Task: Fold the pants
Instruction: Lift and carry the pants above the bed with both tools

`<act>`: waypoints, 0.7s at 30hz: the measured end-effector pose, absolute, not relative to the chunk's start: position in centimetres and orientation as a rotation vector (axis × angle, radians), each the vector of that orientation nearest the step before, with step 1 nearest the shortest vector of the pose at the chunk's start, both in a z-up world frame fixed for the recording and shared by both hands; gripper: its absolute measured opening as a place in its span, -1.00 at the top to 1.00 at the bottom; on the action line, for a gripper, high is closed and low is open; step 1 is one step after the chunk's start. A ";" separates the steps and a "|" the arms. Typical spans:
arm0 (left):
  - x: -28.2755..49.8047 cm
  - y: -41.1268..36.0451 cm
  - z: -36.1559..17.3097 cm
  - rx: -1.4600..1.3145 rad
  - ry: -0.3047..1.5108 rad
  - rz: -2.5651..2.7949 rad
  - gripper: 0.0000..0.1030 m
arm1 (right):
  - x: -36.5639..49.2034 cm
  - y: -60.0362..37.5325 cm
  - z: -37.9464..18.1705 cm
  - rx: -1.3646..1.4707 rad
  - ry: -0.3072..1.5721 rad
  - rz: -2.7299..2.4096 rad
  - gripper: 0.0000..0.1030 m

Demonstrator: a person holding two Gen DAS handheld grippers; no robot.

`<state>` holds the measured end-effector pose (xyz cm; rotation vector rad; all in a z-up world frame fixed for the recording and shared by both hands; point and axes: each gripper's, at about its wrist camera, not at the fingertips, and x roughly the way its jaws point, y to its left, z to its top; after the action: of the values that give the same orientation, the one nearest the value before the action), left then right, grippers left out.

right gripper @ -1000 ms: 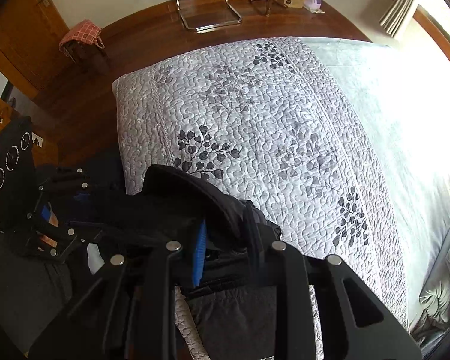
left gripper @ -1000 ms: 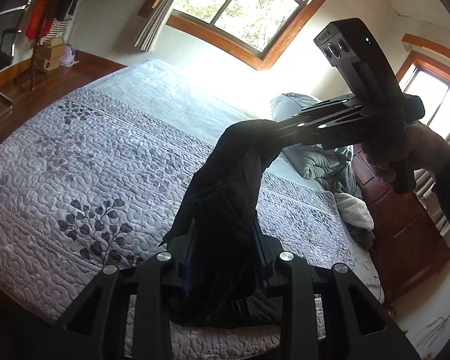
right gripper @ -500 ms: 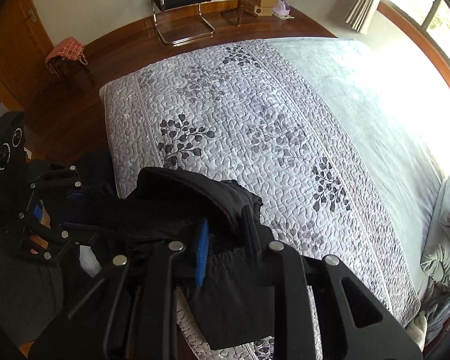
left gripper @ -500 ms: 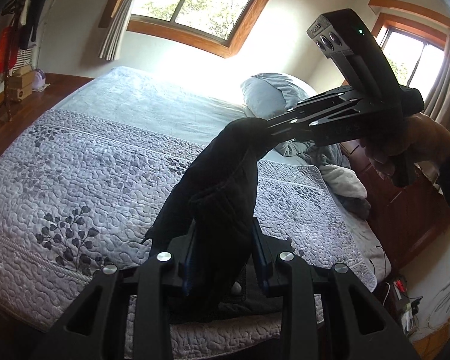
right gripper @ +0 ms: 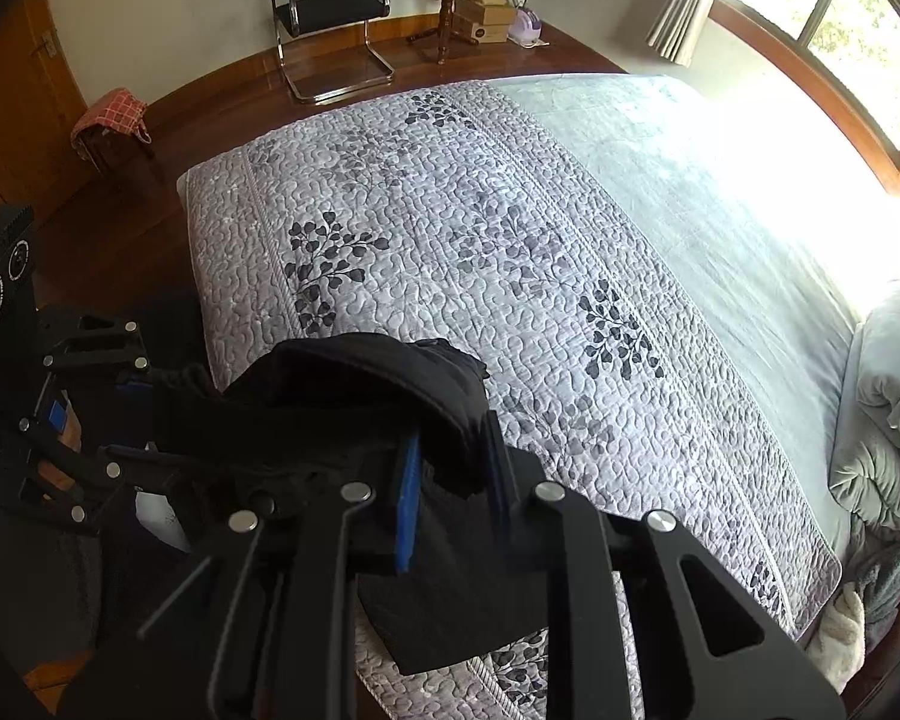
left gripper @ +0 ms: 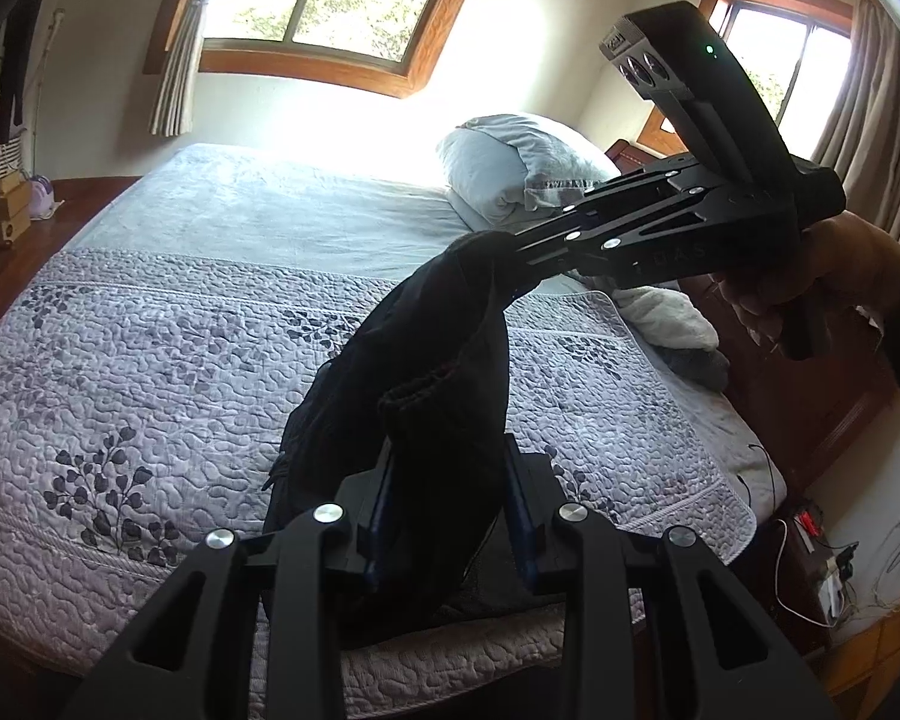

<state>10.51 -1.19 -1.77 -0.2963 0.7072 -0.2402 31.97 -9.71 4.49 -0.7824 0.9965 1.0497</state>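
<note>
One pair of black fabric pants (left gripper: 444, 396) hangs bunched above the near edge of a bed covered by a grey quilted bedspread with dark leaf sprigs (left gripper: 168, 372), strung between two black two-finger grippers. The left gripper (left gripper: 447, 510) has its fingers pressed onto a thick wad of the cloth, pinching it between blue-edged pads. The right gripper (right gripper: 450, 480) also pinches a fold of the pants; its jaws have just been closing a little further, with the cloth between them. In the left wrist view the right gripper's tips (left gripper: 510, 252) bite the upper end of the garment above the bedspread, and a hand (left gripper: 810, 282) in a dark sleeve grips its handle. In the right wrist view the left gripper (right gripper: 144, 378) shows off the near corner of the bedspread, with the pants running from it to the right one; a loose dark flap (right gripper: 450, 606) droops onto the bedspread's near edge.

Beyond the quilted part lies a plain pale blue-grey sheet (right gripper: 690, 192). At the head end of the bedspread sits one pale grey pillow (left gripper: 510, 168), with a rumpled grey duvet and a white towel-like cloth (left gripper: 666, 324) beside it. Two wood-framed windows (left gripper: 330, 6) are in view past the bed. Across the wooden floor from the foot of the bedspread stand one black mesh chair with a chrome frame (right gripper: 330, 6) and one small stool under a red checked cloth (right gripper: 111, 117).
</note>
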 end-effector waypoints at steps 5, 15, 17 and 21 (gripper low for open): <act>11.1 -3.2 -1.9 -0.270 0.720 -0.269 0.38 | 32.1 -11.8 4.1 -0.783 0.982 1.023 0.68; 12.3 -6.9 -2.5 -0.214 0.737 -0.314 0.38 | 33.1 -15.8 2.7 -0.761 0.975 0.991 0.70; 12.6 -7.6 -2.7 -0.203 0.741 -0.320 0.38 | 33.3 -16.5 2.4 -0.761 0.972 0.987 0.70; 13.1 -9.1 -3.2 -0.182 0.752 -0.335 0.38 | 33.6 -17.8 1.7 -0.764 0.969 0.977 0.71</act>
<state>13.13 -9.06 -3.23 -0.1816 0.7522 -0.3348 33.60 -17.76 1.75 -0.7639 0.9689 0.9769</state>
